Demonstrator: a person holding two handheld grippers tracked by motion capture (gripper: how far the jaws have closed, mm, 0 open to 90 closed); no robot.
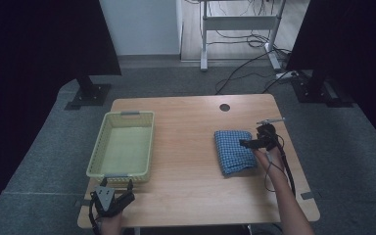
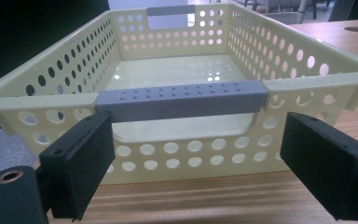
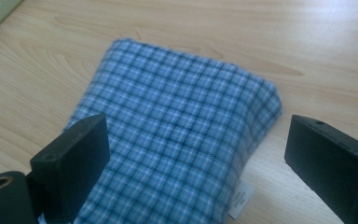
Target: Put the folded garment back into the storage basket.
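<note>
While we are hovering the right hand-held gripper (image 1: 258, 142), jaws spread, over the folded blue checked cloth (image 1: 233, 151) at centre right of the table (image 1: 186, 147), a shallow pinch risks unfolding it; the left hand-held gripper (image 1: 113, 197) is waiting spread before the basket (image 1: 125, 147).

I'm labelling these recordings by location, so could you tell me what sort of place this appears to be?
Probably a lab or recording room rather than a home: a lone wooden table on grey carpet, dark panels on metal stands at both sides, and loose cables trailing across the floor behind. On the table, a basket and folded checked cloth.
</note>
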